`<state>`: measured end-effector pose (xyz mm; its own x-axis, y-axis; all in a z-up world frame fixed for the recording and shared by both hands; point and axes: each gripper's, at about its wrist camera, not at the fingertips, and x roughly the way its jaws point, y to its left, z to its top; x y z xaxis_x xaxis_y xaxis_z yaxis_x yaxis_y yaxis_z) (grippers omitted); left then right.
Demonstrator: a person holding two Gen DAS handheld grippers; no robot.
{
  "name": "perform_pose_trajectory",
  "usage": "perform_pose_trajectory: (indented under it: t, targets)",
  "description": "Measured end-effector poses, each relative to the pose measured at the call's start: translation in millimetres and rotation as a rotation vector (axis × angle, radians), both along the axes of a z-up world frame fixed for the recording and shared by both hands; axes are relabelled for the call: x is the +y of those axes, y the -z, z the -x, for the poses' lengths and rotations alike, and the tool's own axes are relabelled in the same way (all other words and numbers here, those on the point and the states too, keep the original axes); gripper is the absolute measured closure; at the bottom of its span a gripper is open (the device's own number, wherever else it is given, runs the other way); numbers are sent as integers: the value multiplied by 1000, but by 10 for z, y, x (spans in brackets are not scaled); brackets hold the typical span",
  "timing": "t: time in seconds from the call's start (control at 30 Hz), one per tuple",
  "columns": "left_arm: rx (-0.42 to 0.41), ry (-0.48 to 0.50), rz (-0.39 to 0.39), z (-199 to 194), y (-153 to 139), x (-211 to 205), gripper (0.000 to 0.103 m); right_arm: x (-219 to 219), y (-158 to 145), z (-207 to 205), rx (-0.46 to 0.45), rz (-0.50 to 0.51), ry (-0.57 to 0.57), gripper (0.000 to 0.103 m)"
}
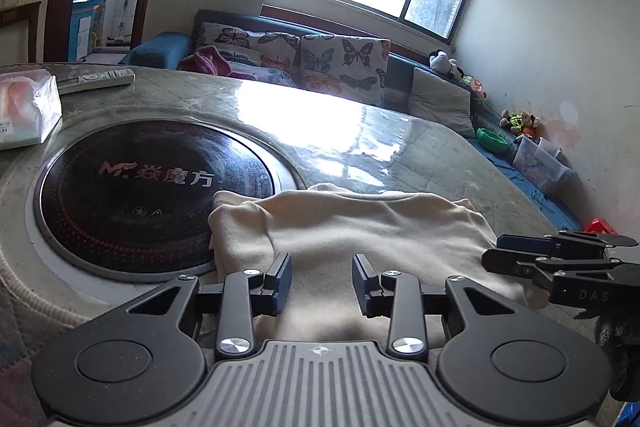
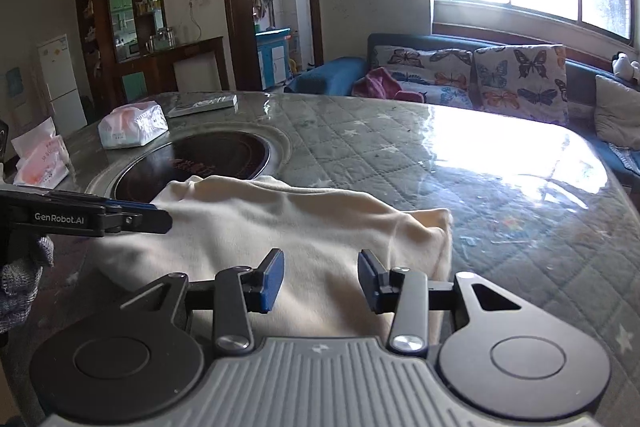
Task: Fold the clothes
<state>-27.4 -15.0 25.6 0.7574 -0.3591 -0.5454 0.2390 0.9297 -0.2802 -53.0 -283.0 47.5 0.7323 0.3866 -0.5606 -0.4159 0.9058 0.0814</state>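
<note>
A cream garment [image 1: 360, 227] is seen folded at lower centre on the worktop [image 2: 500, 187]; the left gripper [image 1: 322, 281] and right gripper [image 2: 321, 279] are held apart above it, nothing clamped.

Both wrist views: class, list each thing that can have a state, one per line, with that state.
Left gripper: open, over the garment, holding nothing.
Right gripper: open, over the garment, holding nothing.
Garment: cream, folded over, lying on the table, one end overlapping the hob.
Hob: shows no glow.
Tissue pack: lying flat.
</note>
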Motion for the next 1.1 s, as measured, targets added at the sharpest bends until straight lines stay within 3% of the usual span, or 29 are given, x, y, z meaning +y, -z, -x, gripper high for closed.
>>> perform_pose_trajectory:
  t: [0.2, 0.47, 0.57, 0.73, 0.9, 1.03, 1.1]
  targets:
    - [27, -46, -15, -128, 63, 88, 67, -27, 165, -159, 53, 8, 34, 62]
    - [13, -24, 29, -359, -69, 37, 69, 42, 28, -327, 28, 23, 20, 62]
    - [11, 4, 48, -497, -91, -38, 78, 96, -37, -478, 21, 4, 7, 62]
    - [45, 6, 54, -749, -25, -97, 82, 232, -8, -730, 46, 1, -28, 64]
    - [79, -15, 40, -865, 76, -97, 82, 270, 182, -949, 86, 20, -14, 64]
    - [79, -23, 48, -845, 64, -71, 81, 262, 113, -888, 66, 27, -17, 63]
    - [66, -21, 48, -797, 30, -67, 74, 263, 67, -793, 46, 36, -25, 63]
